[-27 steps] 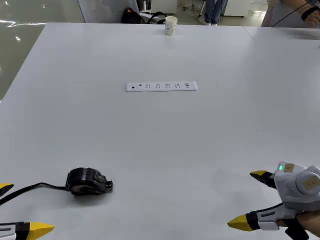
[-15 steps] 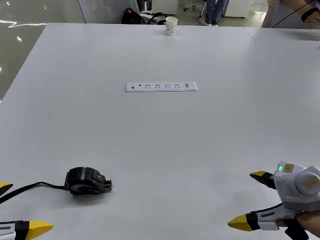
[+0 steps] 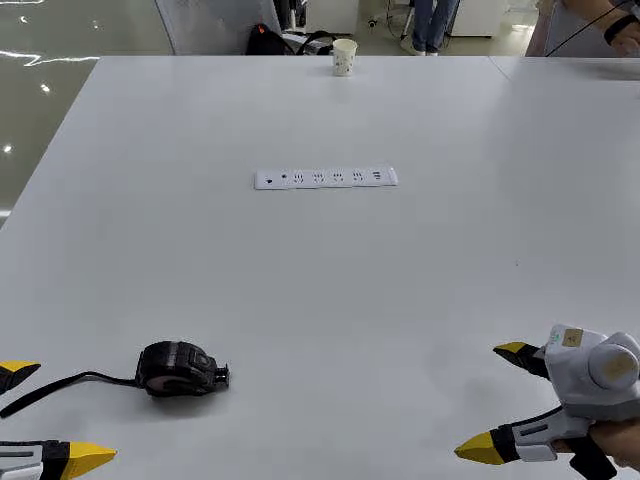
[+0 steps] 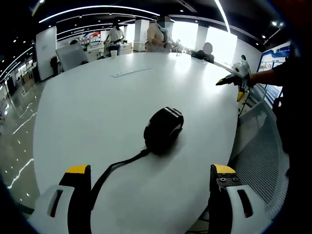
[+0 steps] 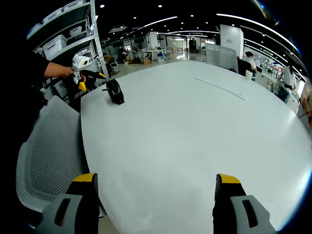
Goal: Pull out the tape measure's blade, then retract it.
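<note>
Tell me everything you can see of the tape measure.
The tape measure is a compact, rounded black case with ribbed, rubbery-looking sides. It lies on the white table near the person's edge, on the left. Its blade end points right in the head view, and no blade is drawn out. A black strap trails from its other end along the table towards the left gripper and passes between that gripper's open jaws; whether it touches them is unclear. Nothing else touches the case.

The tape measure (image 3: 178, 368) is black, the table (image 3: 420, 290) white, the cup (image 3: 344, 56) speckled.
</note>
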Motion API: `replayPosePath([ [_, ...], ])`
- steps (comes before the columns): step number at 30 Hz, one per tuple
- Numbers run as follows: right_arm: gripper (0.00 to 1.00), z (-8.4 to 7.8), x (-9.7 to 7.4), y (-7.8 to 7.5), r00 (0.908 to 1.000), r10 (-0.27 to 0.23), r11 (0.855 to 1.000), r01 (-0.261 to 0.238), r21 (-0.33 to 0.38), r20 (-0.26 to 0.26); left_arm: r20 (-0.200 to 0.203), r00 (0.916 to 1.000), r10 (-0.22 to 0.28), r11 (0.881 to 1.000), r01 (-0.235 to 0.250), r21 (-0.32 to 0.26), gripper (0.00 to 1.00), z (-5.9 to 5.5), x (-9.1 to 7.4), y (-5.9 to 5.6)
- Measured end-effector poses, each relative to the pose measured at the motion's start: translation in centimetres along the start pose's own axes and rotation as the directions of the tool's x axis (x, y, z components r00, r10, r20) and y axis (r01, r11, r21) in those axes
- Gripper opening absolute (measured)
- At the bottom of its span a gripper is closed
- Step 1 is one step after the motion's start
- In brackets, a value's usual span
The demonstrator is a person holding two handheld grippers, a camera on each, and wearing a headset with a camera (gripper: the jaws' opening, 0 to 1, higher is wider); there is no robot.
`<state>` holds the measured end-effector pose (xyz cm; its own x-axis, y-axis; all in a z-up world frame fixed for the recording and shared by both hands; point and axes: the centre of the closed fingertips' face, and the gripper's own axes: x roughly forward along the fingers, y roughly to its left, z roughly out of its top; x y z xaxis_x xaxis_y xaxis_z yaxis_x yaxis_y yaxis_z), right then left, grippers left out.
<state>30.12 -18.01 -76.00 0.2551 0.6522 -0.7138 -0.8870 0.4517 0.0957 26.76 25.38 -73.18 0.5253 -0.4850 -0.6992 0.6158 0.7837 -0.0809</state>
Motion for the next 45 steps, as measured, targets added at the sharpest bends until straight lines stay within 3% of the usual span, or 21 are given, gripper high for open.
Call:
replayPosePath([
  [4,0.99,0.3,0.5,0.1,0.9986,0.037,0.999,-0.037,-0.009,-0.037,-0.024,0.9995,-0.019,0.998,0.020,0.062,0.99,1.0,0.5,0.2],
  [6,0.99,0.4,0.7,-0.2,0.9975,0.037,0.999,-0.038,-0.014,-0.060,-0.058,0.9977,-0.035,0.994,0.041,0.101,0.99,1.1,0.7,0.2],
  [10,0.99,1.1,1.2,-0.3,0.9971,0.037,0.999,-0.038,-0.010,-0.067,-0.073,0.9956,-0.058,0.985,0.069,0.157,0.99,2.0,1.1,0.0],
  [15,0.99,2.7,2.3,0.8,0.9946,0.082,0.994,-0.086,-0.067,-0.064,-0.098,0.9922,-0.077,0.969,0.097,0.227,0.99,3.0,1.6,-0.1],
  [21,0.99,4.4,3.7,1.1,0.9908,0.114,0.984,-0.122,-0.126,-0.073,-0.152,0.9842,-0.091,0.941,0.135,0.311,0.99,3.1,2.4,-0.5],
  [26,0.99,6.2,4.5,1.5,0.9899,0.128,0.976,-0.136,-0.172,-0.062,-0.177,0.9791,-0.101,0.927,0.157,0.340,0.99,2.8,3.0,-0.7],
  [31,0.99,7.9,5.1,1.6,0.9913,0.128,0.976,-0.131,-0.172,-0.032,-0.205,0.9726,-0.109,0.911,0.181,0.371,0.99,2.6,3.5,-0.7],
  [37,0.99,8.6,6.4,2.6,0.9876,0.152,0.968,-0.157,-0.195,-0.040,-0.210,0.9707,-0.117,0.893,0.195,0.405,0.99,3.3,4.2,-0.5],
  [39,0.99,8.8,6.9,2.9,0.9857,0.161,0.963,-0.168,-0.212,-0.049,-0.220,0.9681,-0.120,0.878,0.207,0.432,0.99,3.4,4.5,-0.4],
  [42,0.99,9.4,7.4,3.4,0.9837,0.173,0.959,-0.180,-0.219,-0.048,-0.221,0.9647,-0.144,0.869,0.230,0.438,0.99,3.7,5.1,-0.6],
  [45,0.99,9.9,7.9,3.7,0.9850,0.164,0.958,-0.172,-0.229,-0.052,-0.229,0.9593,-0.165,0.853,0.256,0.455,0.99,4.0,5.6,-0.8],
])
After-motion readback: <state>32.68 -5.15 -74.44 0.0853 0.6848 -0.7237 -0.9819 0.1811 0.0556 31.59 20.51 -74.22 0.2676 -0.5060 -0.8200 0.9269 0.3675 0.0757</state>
